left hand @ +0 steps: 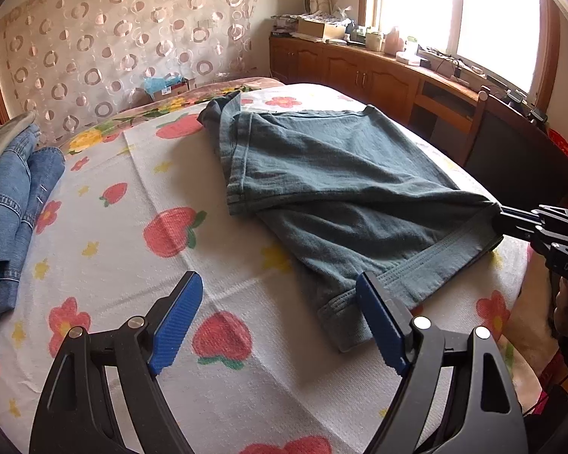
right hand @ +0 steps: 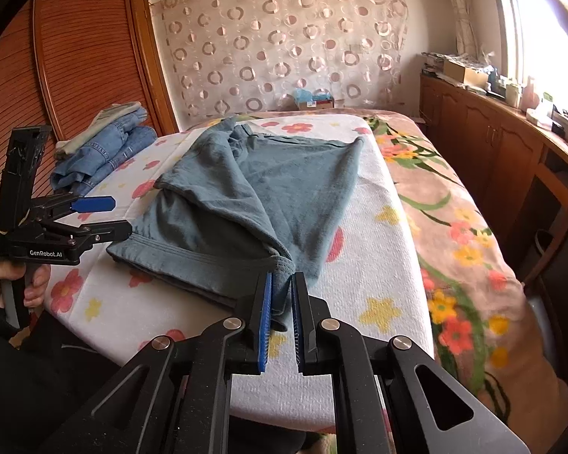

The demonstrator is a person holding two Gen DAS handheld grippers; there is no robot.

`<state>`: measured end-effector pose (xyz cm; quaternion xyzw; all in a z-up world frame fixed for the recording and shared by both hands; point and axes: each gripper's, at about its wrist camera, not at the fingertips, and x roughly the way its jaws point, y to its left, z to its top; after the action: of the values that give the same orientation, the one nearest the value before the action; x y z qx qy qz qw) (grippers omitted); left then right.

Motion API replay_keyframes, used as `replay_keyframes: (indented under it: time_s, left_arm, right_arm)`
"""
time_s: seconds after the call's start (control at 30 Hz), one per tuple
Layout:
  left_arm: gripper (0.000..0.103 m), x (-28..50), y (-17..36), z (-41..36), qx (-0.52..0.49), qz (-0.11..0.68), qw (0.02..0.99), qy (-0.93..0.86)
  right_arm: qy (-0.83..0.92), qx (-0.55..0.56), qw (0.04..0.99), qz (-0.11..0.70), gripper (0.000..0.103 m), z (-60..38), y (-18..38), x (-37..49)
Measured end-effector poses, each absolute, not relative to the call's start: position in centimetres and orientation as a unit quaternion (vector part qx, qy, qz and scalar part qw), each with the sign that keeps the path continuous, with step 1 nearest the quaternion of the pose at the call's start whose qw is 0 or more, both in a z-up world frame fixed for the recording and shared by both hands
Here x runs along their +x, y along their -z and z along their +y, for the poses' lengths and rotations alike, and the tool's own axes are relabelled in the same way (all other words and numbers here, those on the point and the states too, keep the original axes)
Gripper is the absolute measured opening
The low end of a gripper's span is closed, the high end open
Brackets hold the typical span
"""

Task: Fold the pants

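Right tool (right hand: 282, 283) nips the teal pants (right hand: 269, 189) hem, barely parted; left tool (left hand: 280, 295) gapes wide, empty.

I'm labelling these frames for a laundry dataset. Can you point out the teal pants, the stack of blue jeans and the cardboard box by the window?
teal pants (left hand: 322, 174): left wrist view, middle of the top folded layer.
stack of blue jeans (right hand: 106, 151): right wrist view, denim on the stack's front.
cardboard box (left hand: 320, 27): left wrist view, its front side.
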<state>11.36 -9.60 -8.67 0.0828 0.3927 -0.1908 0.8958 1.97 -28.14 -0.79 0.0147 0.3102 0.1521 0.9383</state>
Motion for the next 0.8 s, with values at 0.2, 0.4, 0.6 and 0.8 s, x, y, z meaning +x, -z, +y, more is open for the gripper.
replay_keyframes:
  time_s: [0.2,0.4,0.6,0.8]
  left_arm:
    - [0.084,11.4,9.1,-9.6,0.081,0.398,0.894,0.192]
    - [0.084,11.4,8.8,-9.4,0.078,0.394,0.896,0.190]
    - [0.084,11.5,7.7,-8.0,0.072,0.382,0.904,0.176]
    - [0.084,11.7,6.5,-6.1,0.063,0.370,0.913,0.160]
  right_arm:
    - [-0.138,0.014,0.942,0.306,0.020,-29.0,0.6,1.3]
    - [-0.133,0.021,0.946,0.296,0.028,-29.5,0.1,1.3]
    - [-0.145,0.009,0.946,0.291,0.035,-28.4,-0.2,2.1]
    - [-0.175,0.003,0.943,0.283,0.036,-26.5,-0.7,3.7]
